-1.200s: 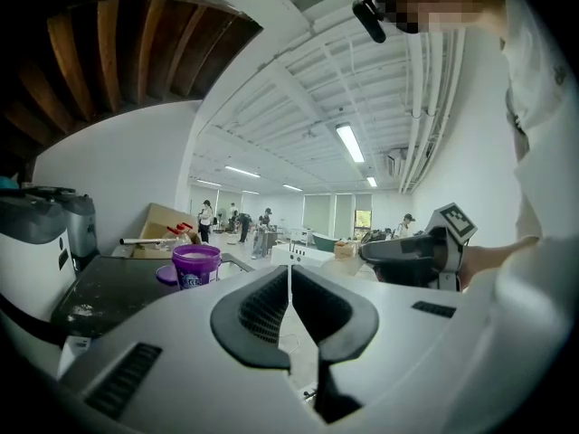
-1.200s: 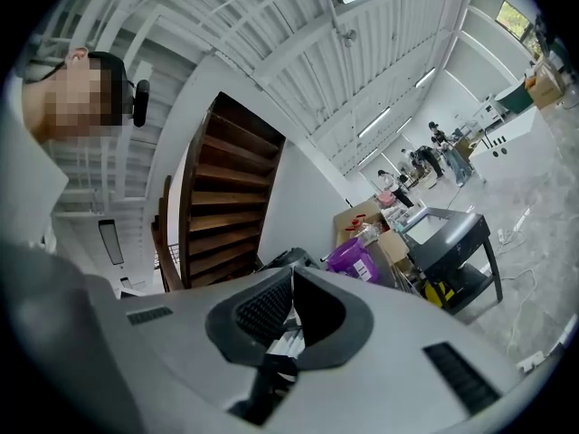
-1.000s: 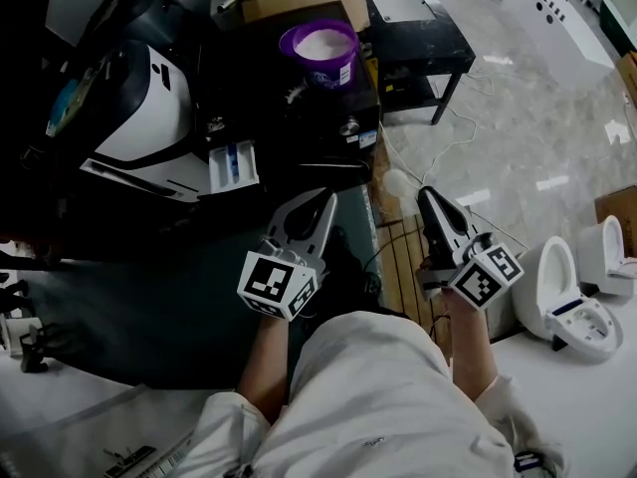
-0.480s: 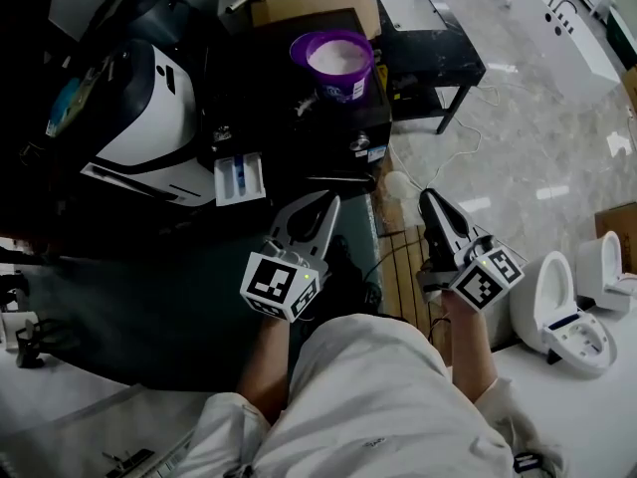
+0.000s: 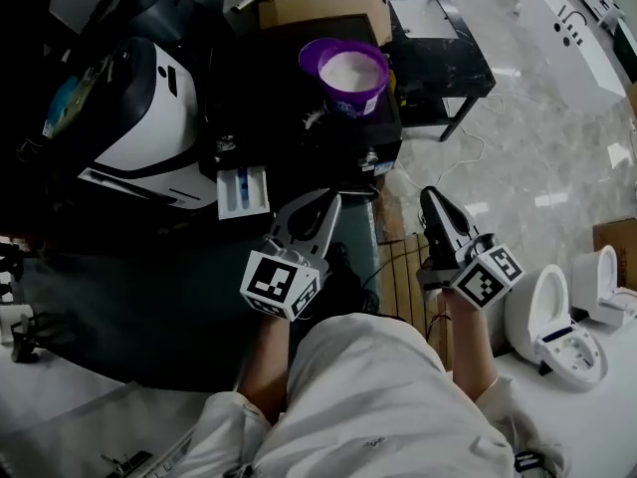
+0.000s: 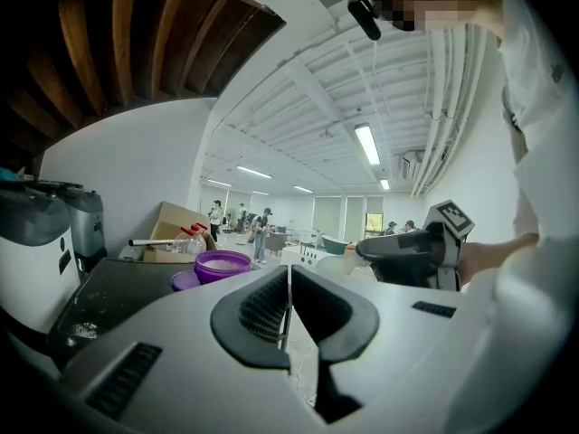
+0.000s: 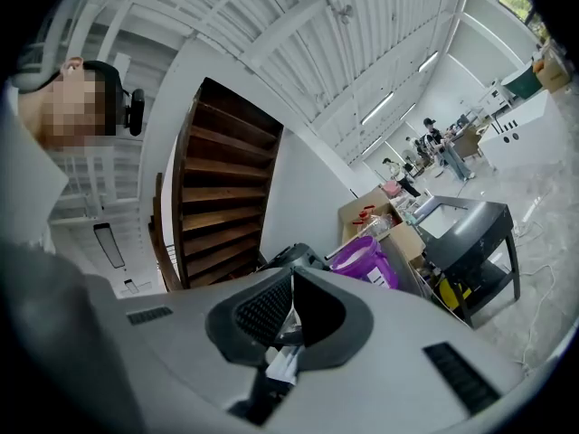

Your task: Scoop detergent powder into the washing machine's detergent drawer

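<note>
A purple tub (image 5: pixel 345 76) full of white powder stands on a black unit (image 5: pixel 289 118) beside the white-and-black washing machine (image 5: pixel 139 118). The machine's detergent drawer (image 5: pixel 243 191) is pulled out, with a blue insert showing. My left gripper (image 5: pixel 328 199) hangs shut and empty just right of the drawer, short of the tub. My right gripper (image 5: pixel 428 195) is also shut, farther right over the floor. The left gripper view shows the tub (image 6: pixel 223 264) ahead past the shut jaws (image 6: pixel 289 274) and the right gripper (image 6: pixel 398 251) alongside. In the right gripper view the tub (image 7: pixel 362 259) lies beyond the shut jaws (image 7: pixel 291 278).
A cardboard box (image 5: pixel 318 8) and a black table (image 5: pixel 438 28) stand behind the tub. White toilets (image 5: pixel 557 317) sit on the marble floor at right. A wooden slat pallet (image 5: pixel 403 267) and cables lie under the right gripper.
The tub, drawer and machine have slid down and right in the head view, so they are nearer. Both grippers keep the same shut pose.
</note>
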The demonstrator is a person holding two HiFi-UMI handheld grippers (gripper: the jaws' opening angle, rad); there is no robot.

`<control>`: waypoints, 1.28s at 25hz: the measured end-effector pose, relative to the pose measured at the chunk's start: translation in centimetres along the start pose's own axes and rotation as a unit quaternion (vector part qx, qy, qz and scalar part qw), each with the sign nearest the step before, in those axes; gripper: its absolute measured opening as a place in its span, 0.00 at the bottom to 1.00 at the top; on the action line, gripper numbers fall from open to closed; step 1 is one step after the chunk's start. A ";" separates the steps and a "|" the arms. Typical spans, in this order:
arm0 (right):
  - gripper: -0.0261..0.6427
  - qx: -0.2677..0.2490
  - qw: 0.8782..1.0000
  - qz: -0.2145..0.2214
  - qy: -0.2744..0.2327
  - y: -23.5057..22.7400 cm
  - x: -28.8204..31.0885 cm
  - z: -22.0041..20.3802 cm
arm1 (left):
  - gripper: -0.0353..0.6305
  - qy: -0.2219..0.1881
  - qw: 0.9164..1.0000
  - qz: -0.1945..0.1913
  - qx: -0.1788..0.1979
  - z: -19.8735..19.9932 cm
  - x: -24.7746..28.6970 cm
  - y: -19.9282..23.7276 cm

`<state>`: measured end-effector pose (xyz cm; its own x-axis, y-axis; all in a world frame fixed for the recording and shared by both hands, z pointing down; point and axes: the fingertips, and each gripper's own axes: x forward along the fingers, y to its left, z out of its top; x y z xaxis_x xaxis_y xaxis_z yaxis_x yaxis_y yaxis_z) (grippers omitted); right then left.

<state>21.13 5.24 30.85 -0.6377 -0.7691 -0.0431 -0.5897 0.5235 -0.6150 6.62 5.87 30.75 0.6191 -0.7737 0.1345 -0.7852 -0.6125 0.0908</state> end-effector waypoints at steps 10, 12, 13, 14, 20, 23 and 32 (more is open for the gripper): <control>0.06 -0.002 1.000 0.003 0.007 -1.0 5.2 1.3 | 0.09 -0.001 1.000 0.001 -0.008 0.8 2.5 4.3; 0.06 -0.004 1.000 0.003 0.008 -1.0 6.1 1.5 | 0.09 -0.002 1.000 0.001 -0.007 1.0 2.8 5.0; 0.06 -0.005 1.000 0.003 0.008 -1.0 6.5 1.5 | 0.09 -0.002 1.000 0.001 -0.007 1.1 2.9 5.5; 0.06 -0.006 1.000 0.003 0.008 -1.0 7.0 1.6 | 0.09 -0.003 1.000 0.001 -0.007 1.2 3.0 5.9; 0.06 -0.018 1.000 0.001 0.005 -0.7 9.9 1.9 | 0.09 -0.008 1.000 -0.004 -0.010 1.4 3.5 8.6; 0.06 -0.025 1.000 -0.002 0.000 -0.6 11.3 2.1 | 0.09 -0.010 1.000 -0.010 -0.010 1.5 4.0 9.9; 0.06 -0.035 0.999 -0.019 -0.017 -1.3 13.6 2.7 | 0.09 -0.004 0.999 -0.034 -0.009 1.3 5.8 12.2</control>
<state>14.52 -6.90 28.96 -0.5979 -0.8001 -0.0491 -0.6464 0.5175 -0.5607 0.66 -6.29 31.32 0.6715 -0.7313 0.1195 -0.7409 -0.6614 0.1165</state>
